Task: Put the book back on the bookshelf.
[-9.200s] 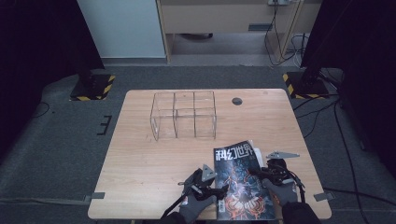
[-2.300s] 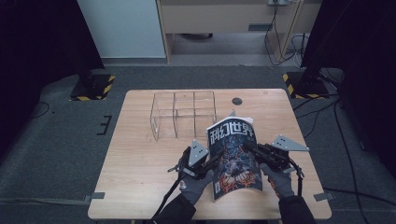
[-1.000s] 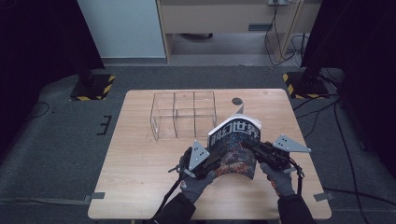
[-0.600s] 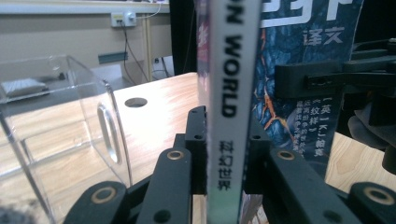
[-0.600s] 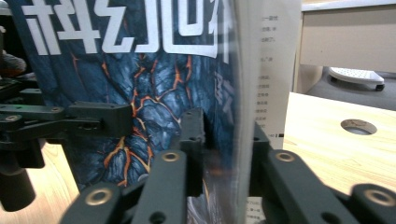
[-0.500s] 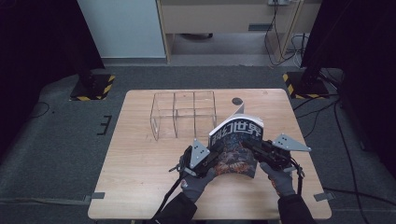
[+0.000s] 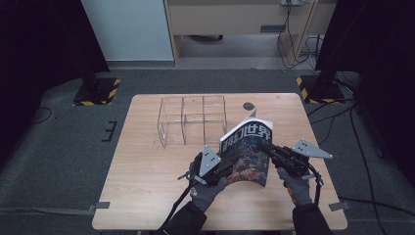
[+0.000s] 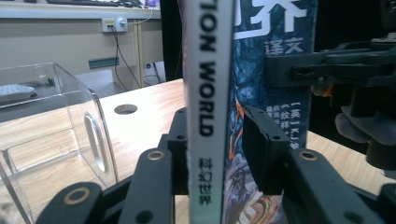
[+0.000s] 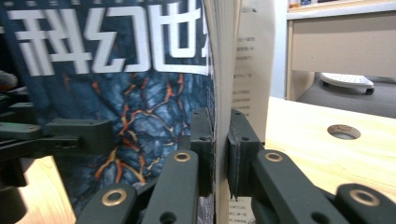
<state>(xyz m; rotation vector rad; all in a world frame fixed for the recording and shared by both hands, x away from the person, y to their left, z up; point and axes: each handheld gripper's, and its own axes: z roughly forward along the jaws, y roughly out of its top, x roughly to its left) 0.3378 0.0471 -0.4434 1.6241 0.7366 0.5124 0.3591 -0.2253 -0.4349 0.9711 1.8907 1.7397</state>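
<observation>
A magazine (image 7: 247, 152) with a dark blue cover stands upright above the table's front right, held between both grippers. My left gripper (image 7: 226, 169) is at its spine. In the left gripper view the white spine (image 8: 208, 93) runs between the jaws of that gripper (image 8: 212, 154). The jaws have just been opening, and a thin gap shows at the right pad (image 8: 261, 154). My right gripper (image 7: 268, 149) is at the page edge. In the right gripper view the gripper (image 9: 220, 149) has just closed and is shut on the magazine (image 9: 140, 93), its pads pressing the pages.
A clear acrylic divided box (image 7: 191, 120) stands behind the magazine at the table's middle back, close to my left gripper (image 8: 56, 121). A round cable hole (image 7: 248, 105) lies near the wooden table's (image 7: 147, 171) far edge. Dark floor and cabinets surround the table.
The magazine lay flat at the table's front at first and now stands raised on edge between the grippers. Over the last second both hands stay in place.
</observation>
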